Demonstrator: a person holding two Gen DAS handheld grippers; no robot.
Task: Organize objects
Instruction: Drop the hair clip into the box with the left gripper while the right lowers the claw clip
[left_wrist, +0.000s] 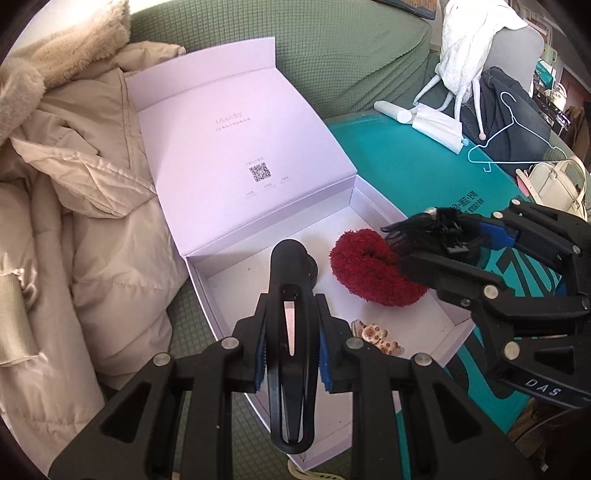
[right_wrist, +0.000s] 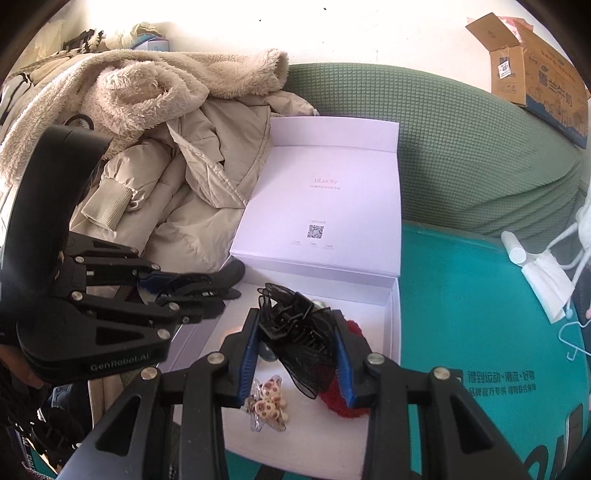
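Note:
A white gift box stands open on the green sofa, its tray wall (left_wrist: 207, 273) (right_wrist: 394, 317) low and its lid (left_wrist: 243, 147) (right_wrist: 332, 195) folded back. Inside the tray lie a red fluffy scrunchie (left_wrist: 373, 273) (right_wrist: 341, 404) and a small flowered clip (left_wrist: 380, 338) (right_wrist: 267, 406). My left gripper (left_wrist: 291, 354) (right_wrist: 177, 291) is shut on a long black hair clip (left_wrist: 291, 325) (right_wrist: 225, 278) over the tray's near-left part. My right gripper (right_wrist: 295, 354) (left_wrist: 443, 243) is shut on a black mesh hair claw (right_wrist: 295, 332) (left_wrist: 424, 229), hanging above the scrunchie and partly hiding it.
A beige padded coat (left_wrist: 85, 206) (right_wrist: 192, 177) is heaped left of the box. A teal board (left_wrist: 406, 162) (right_wrist: 461, 295) lies to the right with a white tube (left_wrist: 393, 110), tissue (left_wrist: 437, 125) and a light-blue hanger (left_wrist: 517, 133). A cardboard carton (right_wrist: 535, 62) sits on the sofa back.

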